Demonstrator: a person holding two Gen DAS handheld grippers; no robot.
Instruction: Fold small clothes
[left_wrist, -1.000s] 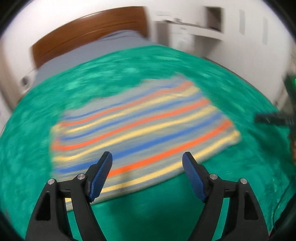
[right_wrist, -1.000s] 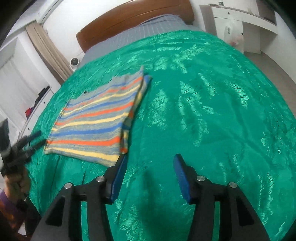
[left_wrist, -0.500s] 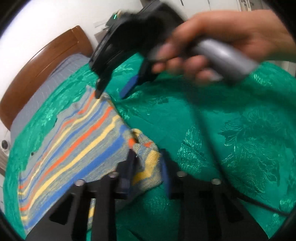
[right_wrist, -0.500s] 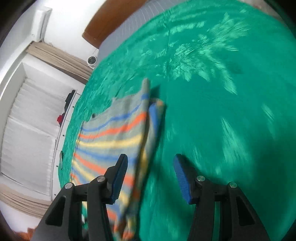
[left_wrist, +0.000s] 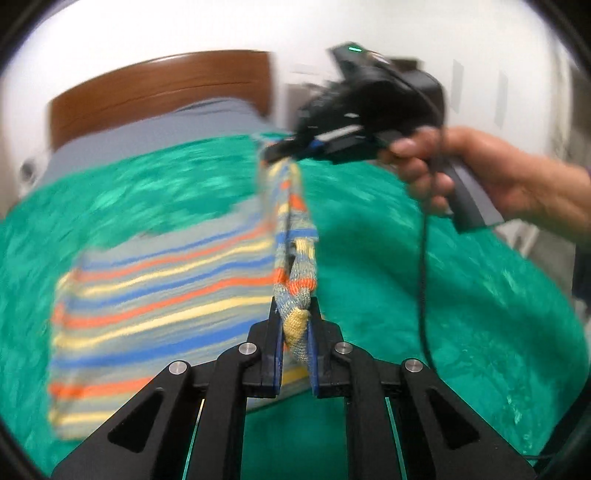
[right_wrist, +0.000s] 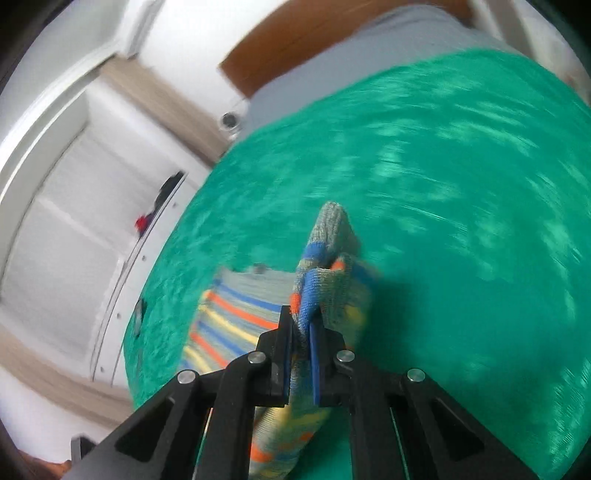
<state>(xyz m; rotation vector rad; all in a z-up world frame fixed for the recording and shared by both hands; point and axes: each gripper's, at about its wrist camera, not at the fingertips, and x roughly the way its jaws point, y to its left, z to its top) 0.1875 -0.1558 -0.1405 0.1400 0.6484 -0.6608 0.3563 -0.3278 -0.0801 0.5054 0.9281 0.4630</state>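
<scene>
A knitted garment (left_wrist: 166, 295) with grey, blue, orange and yellow stripes lies on the green bedspread (left_wrist: 461, 314). Its right edge is lifted into a taut ridge between both grippers. My left gripper (left_wrist: 293, 308) is closing its jaws on the near corner, and the pads press the knit. A hand (left_wrist: 480, 173) holds my right gripper (left_wrist: 280, 153) at the far end of that ridge. In the right wrist view the right gripper (right_wrist: 303, 315) is closing on the garment (right_wrist: 236, 314), pads on the cloth, with a grey corner sticking up past the fingertips.
A wooden headboard (left_wrist: 159, 85) and grey sheet close off the far end of the bed. The right gripper's black cable (left_wrist: 423, 277) hangs over the bedspread (right_wrist: 461, 184). White wardrobe doors (right_wrist: 74, 229) stand beyond the bed's left side.
Both grippers went from open to shut on the garment's right edge. The right one swung over to the far corner, and the edge now rises off the bed between them.
</scene>
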